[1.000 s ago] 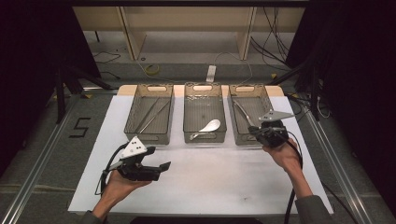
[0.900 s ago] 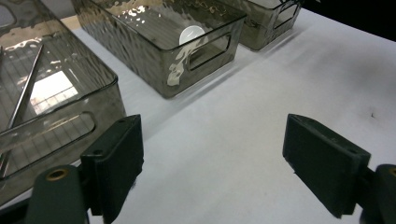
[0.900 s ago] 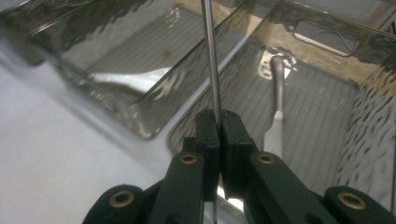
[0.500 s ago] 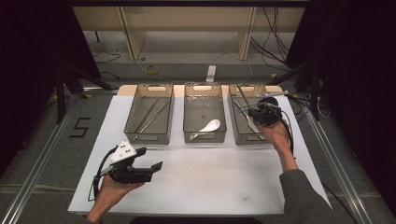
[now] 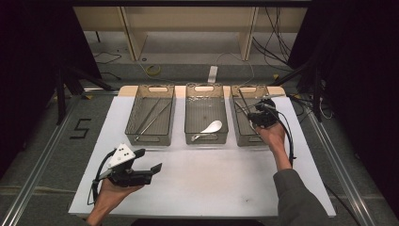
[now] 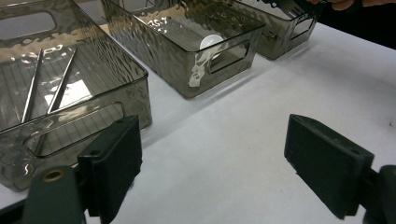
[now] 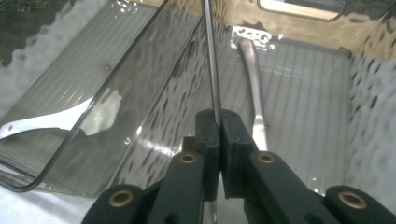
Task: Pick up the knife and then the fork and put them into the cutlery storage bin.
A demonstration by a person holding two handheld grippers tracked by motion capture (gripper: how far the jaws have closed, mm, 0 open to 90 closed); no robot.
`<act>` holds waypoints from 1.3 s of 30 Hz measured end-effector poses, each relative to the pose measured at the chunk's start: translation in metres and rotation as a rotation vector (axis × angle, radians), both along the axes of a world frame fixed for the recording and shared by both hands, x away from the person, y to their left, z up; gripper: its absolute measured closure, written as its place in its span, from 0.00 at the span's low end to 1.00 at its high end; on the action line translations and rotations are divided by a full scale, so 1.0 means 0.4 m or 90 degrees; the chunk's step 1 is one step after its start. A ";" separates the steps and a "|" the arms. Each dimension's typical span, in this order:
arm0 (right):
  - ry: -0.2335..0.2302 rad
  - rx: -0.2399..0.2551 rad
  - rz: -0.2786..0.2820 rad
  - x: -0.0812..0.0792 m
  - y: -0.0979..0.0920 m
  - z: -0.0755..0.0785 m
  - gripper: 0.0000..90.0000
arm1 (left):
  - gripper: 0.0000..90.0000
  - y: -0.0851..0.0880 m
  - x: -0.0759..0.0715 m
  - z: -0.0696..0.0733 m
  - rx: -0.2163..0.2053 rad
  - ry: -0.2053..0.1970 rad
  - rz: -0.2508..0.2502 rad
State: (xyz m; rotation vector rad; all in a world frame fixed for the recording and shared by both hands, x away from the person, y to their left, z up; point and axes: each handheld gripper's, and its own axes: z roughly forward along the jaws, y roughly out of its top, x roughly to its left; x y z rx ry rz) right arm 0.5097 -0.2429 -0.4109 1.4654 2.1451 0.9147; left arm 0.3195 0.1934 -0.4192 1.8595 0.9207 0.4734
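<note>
High view, right hand: the right gripper [image 5: 261, 117] is reached forward over the right bin [image 5: 241, 134], forearm stretched from the table's near edge, the hand just at the bin's near right corner.
Right gripper view, tongs: jaws pressed together on a thin metal rod [image 7: 212, 65], which runs up and away from the pads, slanting over the bin's inner wall.
Rod's place: inside the right bin, pinched low, its far end toward the bin's far wall; in the high view the rod [image 5: 242, 101] leans up over the far left part of that bin.
Beside the rod: a metal utensil [image 7: 254, 88] lies on the ribbed floor, just right of it.
Left hand: the left gripper [image 5: 141, 169] is held low over the white mat [image 5: 211, 188], pointing right, near the front left.
Left gripper view, tongs: jaws spread wide, nothing between them.
Edges: the bin walls stand close on both sides of the right gripper; the middle bin [image 5: 205, 139] with its white spoon [image 5: 209, 128] sits just left.
Open room: bare mat lies between the bins' near walls and the table's front edge.
Left bin [image 5: 151, 136]: holds two thin rods [image 6: 46, 84], well apart from both hands.
</note>
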 end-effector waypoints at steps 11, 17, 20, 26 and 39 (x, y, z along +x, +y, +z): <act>0.027 0.002 -0.013 0.003 0.010 -0.028 0.95 | 0.21 0.003 -0.002 0.000 -0.014 -0.003 -0.003; 0.019 0.040 -0.010 -0.002 -0.001 -0.019 0.77 | 0.19 0.003 -0.003 0.002 -0.020 -0.002 0.002; 0.009 0.052 -0.002 -0.013 -0.004 -0.003 0.70 | 0.19 0.003 -0.003 0.003 -0.024 0.000 0.000; -0.014 0.079 0.031 -0.054 -0.007 0.013 0.58 | 0.19 0.003 -0.002 0.003 -0.027 0.003 0.000; -0.074 0.142 0.118 -0.196 0.012 0.028 0.40 | 0.19 0.006 0.001 0.002 -0.050 0.013 -0.002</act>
